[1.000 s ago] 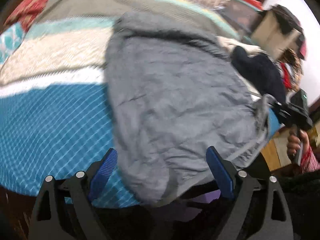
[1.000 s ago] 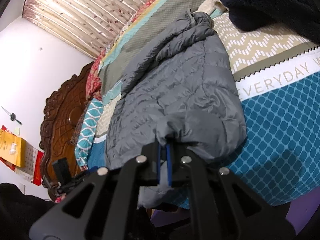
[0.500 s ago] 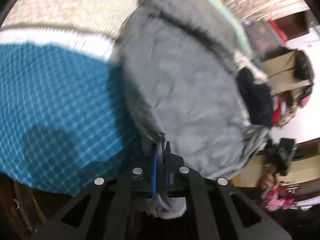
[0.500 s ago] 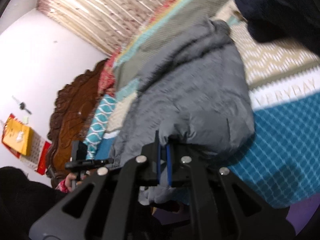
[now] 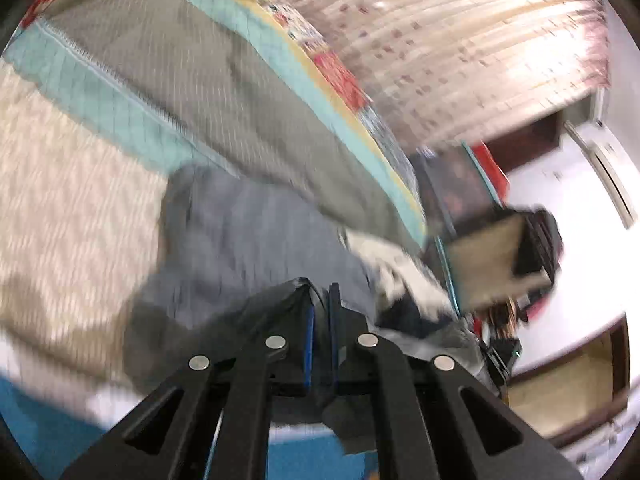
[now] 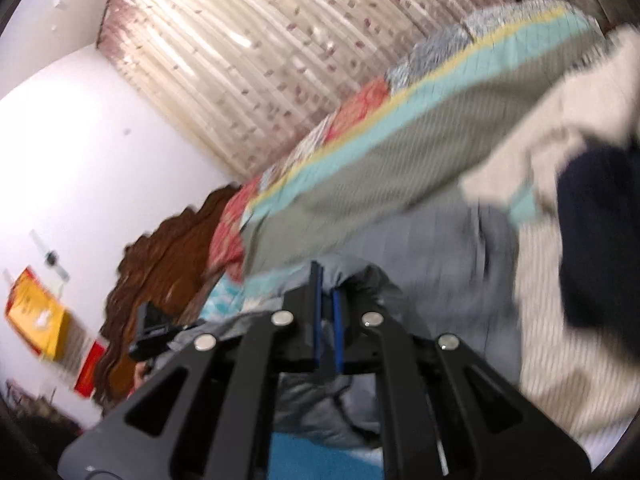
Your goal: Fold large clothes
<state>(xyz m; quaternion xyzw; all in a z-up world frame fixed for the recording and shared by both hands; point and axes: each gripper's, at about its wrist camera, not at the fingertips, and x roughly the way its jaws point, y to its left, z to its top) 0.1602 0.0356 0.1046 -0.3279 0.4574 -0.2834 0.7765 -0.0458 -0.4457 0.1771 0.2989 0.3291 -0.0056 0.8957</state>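
Observation:
A grey quilted puffer jacket [image 5: 240,236] lies on the patterned bedspread [image 5: 168,80]. My left gripper [image 5: 320,300] is shut on the jacket's hem, with grey fabric pinched between the blue pads and hanging below. In the right wrist view the jacket [image 6: 440,248] spreads ahead, and my right gripper [image 6: 326,284] is shut on its other hem corner, lifted over the rest of the jacket. Both views are motion-blurred. The left gripper also shows at the left of the right wrist view [image 6: 154,332].
A dark navy garment [image 6: 596,232] and a cream garment [image 6: 560,140] lie on the bed at the right. A carved wooden headboard [image 6: 160,264] stands at the left. A curtain [image 5: 440,40] hangs behind the bed. Cardboard boxes [image 5: 496,256] sit beside the bed.
My left gripper closed on the jacket's hem. Both grippers then lifted the hem and carried it forward over the jacket toward the far side of the bed.

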